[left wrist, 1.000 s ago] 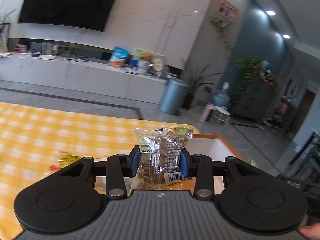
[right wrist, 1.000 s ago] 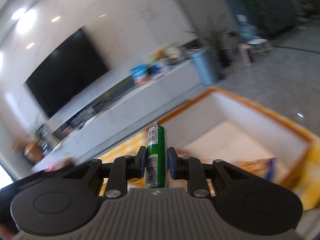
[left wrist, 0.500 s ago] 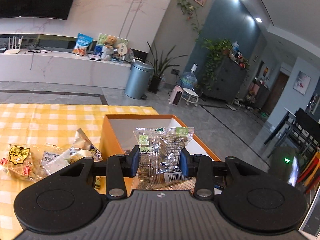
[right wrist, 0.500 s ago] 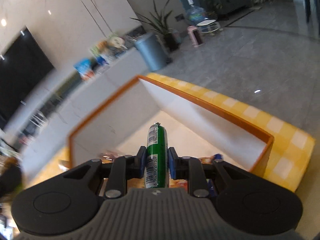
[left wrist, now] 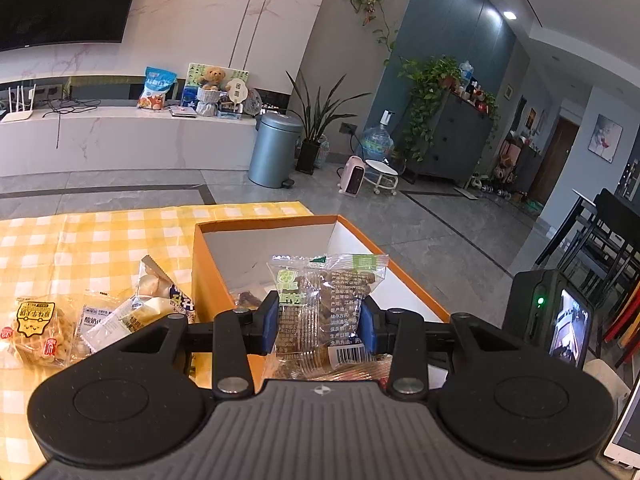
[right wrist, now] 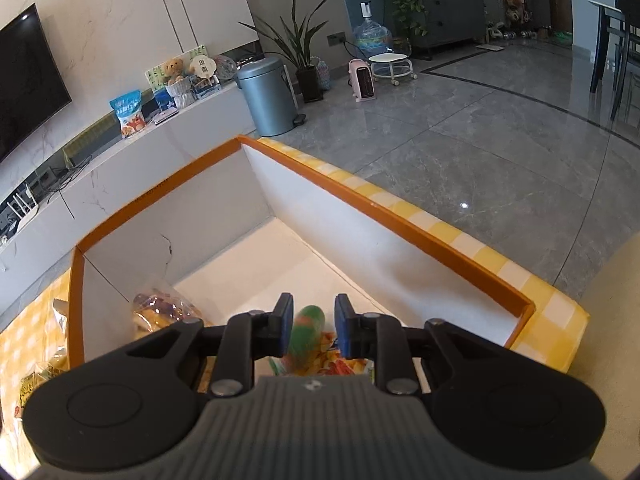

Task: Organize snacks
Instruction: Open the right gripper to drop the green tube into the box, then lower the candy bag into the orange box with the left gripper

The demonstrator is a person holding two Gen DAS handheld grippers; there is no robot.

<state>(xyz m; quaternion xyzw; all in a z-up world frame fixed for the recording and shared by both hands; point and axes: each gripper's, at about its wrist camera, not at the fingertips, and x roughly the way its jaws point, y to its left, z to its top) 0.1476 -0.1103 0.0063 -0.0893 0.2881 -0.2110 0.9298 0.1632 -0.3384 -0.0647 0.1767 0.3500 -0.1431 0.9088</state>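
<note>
two grippers over the orange snack box

left wrist view: the left gripper (left wrist: pixel 319 327) has its blue pads pressed against both sides of a clear snack packet (left wrist: pixel 326 304), which stands upright between them with its green label at the top and a barcode near the bottom. the packet hangs above the near end of the orange box (left wrist: pixel 204 272), whose white inner walls are open to view. a dark-wrapped snack (left wrist: pixel 247 299) lies on the box floor just beyond the left finger. to the left of the box, on the yellow checked tablecloth (left wrist: pixel 80 240), lie a white and blue packet (left wrist: pixel 160 300) leaning against the box wall, a small white-labelled packet (left wrist: pixel 96 318) and a round yellow-labelled pastry (left wrist: pixel 36 328). a grey bin (left wrist: pixel 274 150) stands on the floor beyond the table.

right wrist view: the right gripper (right wrist: pixel 309 327) points down into the same box (right wrist: pixel 360 204). its jaws stand a little apart, with clear gaps on both sides of a blurred green tube (right wrist: pixel 306 334) that sits between and below them, so the pads do not press on it. the tube is over a bright orange and yellow packet (right wrist: pixel 332 360) at the near end of the box floor. a clear bag of brown and yellow snacks (right wrist: pixel 160 312) rests in the left corner against the box wall. the far half of the floor is bare white.
</note>
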